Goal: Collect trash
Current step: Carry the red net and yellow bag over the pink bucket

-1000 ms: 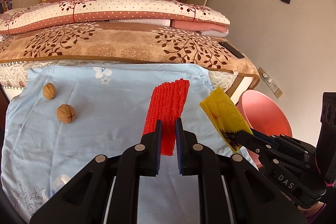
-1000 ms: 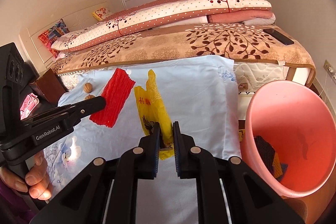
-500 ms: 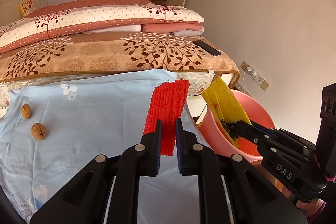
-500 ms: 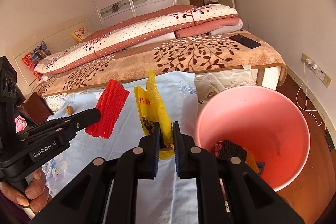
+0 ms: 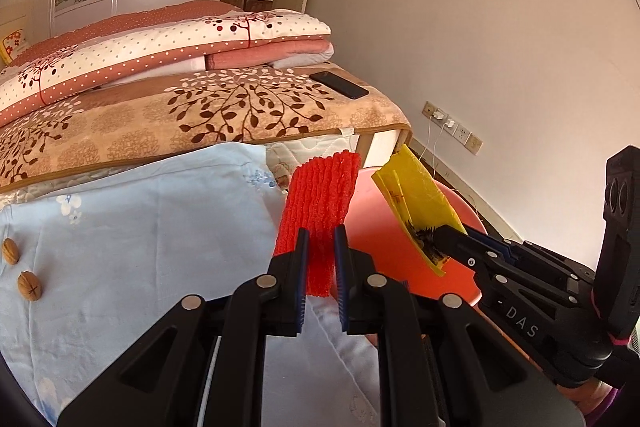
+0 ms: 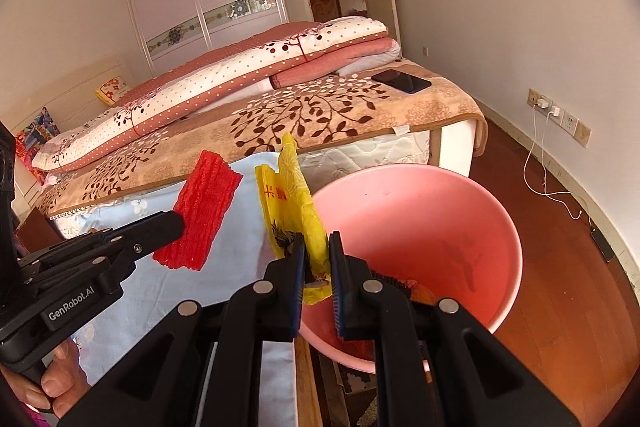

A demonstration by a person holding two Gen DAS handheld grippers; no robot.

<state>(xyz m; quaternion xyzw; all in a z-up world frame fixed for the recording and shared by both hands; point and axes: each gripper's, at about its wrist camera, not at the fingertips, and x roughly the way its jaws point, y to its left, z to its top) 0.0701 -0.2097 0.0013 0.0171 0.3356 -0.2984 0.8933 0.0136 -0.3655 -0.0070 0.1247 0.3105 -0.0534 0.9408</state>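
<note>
My left gripper [image 5: 320, 243] is shut on a red ribbed foam net [image 5: 320, 207] and holds it up at the right edge of the blue cloth, beside the pink bin [image 5: 372, 227]. The net also shows in the right wrist view [image 6: 204, 215]. My right gripper [image 6: 316, 247] is shut on a yellow plastic bag [image 6: 292, 203] and holds it over the near rim of the pink bin [image 6: 472, 223]. The bag also shows in the left wrist view [image 5: 416, 207]. Dark and orange trash [image 6: 394, 283] lies in the bin's bottom.
Two walnuts [image 5: 29, 285] lie on the light blue cloth [image 5: 140, 247] at the left. A bed with folded quilts [image 6: 240, 75] and a black phone [image 6: 400, 81] stands behind. A charger cable [image 6: 548, 163] hangs from the wall sockets over the wood floor.
Both grippers have moved to the right with their loads, from over the blue cloth to the pink bin. The bin now fills much more of both views.
</note>
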